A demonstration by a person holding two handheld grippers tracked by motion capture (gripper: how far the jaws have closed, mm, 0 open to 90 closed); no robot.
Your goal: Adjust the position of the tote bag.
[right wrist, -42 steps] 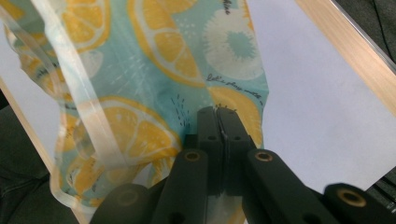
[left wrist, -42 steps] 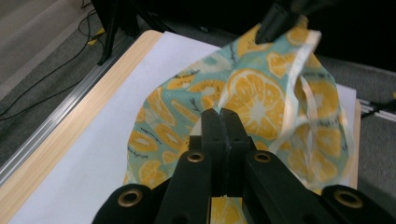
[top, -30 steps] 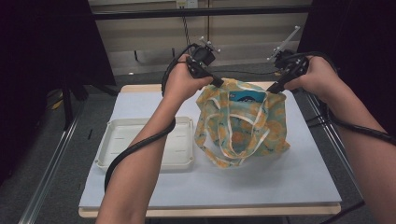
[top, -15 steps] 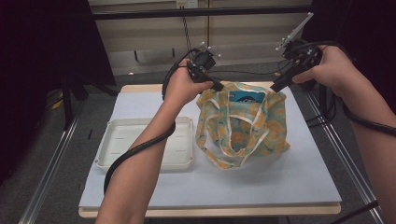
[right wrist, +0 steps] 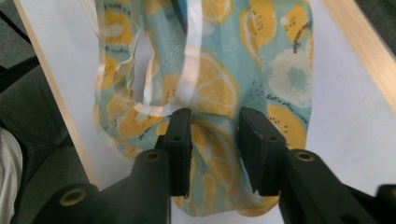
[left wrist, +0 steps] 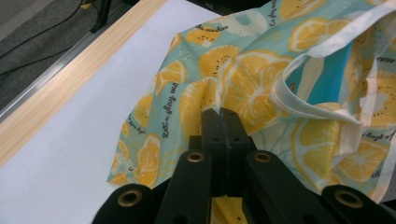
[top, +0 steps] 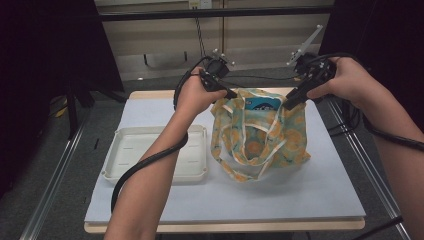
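While L gripper (top: 231, 93) is clenching tote bag (top: 260, 132) rim, R gripper (top: 289, 102) is straddling opposite rim, jaws apart; white tray (top: 125, 155) lying just beside bag.

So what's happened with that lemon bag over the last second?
The right gripper rose and swung outward, lifting its corner of the bag, so the mouth stands wider; its jaws now look parted around the cloth. The left gripper stays shut on the other edge. The white tray hasn't moved.

An empty white tray (top: 155, 160) sat near the left edge of the counter (top: 320, 195), a wooden-edged, pale-topped surface.
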